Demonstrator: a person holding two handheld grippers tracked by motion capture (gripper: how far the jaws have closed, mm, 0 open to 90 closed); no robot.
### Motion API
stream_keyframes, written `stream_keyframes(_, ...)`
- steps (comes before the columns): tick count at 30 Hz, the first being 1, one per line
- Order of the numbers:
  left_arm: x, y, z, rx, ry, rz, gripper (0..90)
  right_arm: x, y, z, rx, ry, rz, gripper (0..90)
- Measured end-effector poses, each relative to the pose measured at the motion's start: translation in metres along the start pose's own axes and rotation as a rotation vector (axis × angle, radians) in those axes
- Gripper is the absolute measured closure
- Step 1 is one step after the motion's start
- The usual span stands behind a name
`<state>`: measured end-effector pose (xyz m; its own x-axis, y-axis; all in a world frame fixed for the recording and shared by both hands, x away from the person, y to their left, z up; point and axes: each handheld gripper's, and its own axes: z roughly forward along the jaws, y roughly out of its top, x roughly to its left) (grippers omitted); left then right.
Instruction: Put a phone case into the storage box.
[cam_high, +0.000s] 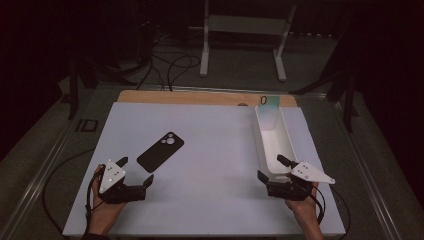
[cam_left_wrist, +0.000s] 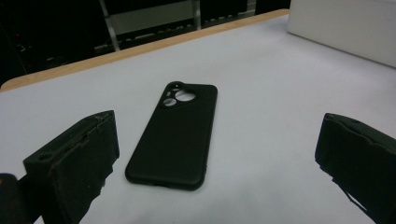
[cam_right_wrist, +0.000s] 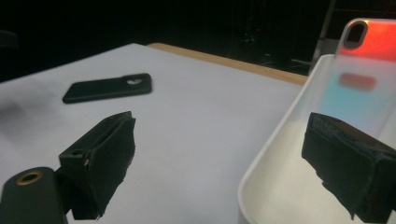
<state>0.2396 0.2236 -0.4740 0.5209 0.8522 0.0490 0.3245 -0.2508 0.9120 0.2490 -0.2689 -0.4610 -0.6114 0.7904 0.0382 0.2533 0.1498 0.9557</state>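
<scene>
The black phone case (cam_high: 160, 151) is lying flat on the white table (cam_high: 210, 150), in the left half, well apart from the white tray (cam_high: 272, 142). In the high view its long axis is running diagonally, and the end with the camera hole is pointing away from the person and to the right, toward the far side of the table. The other end is pointing toward the left gripper (cam_high: 136, 173). The case is looking matte and smooth, maybe soft rubber, with rounded corners and a round cut-out for the lenses.

The left gripper is sitting near the closer end of the case, not touching it. Its jaws are standing wide apart and holding nothing; in the left gripper view the case (cam_left_wrist: 173, 135) is lying between them but farther ahead. The jaw pads are looking like rough black foam with worn edges.

The right gripper (cam_high: 273, 169) is hovering at the near end of the tray, with jaws also open and empty; one jaw is inside the tray line, the other outside. A phone (cam_high: 267, 111) with a shiny, colour-shifting back is leaning on the tray's far end, camera end upward.
</scene>
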Motion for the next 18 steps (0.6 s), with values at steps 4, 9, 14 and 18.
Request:
stream_keyframes(4,0.003,0.003,0.003,0.001,0.002,-0.006,0.2,0.000,0.001,-0.001,-0.002,-0.005,-0.002,9.5)
stream_keyframes(9,0.010,0.008,0.009,0.006,0.011,-0.022,0.7,0.000,0.001,-0.002,-0.006,-0.001,0.010,9.5)
stream_keyframes(14,0.020,0.010,0.022,0.030,0.005,-0.053,1.2,-0.002,0.001,-0.003,-0.014,0.021,0.035,9.5)
stream_keyframes(18,0.024,0.014,0.033,0.061,-0.012,-0.051,1.2,-0.003,0.001,-0.002,-0.010,0.024,0.039,9.5)
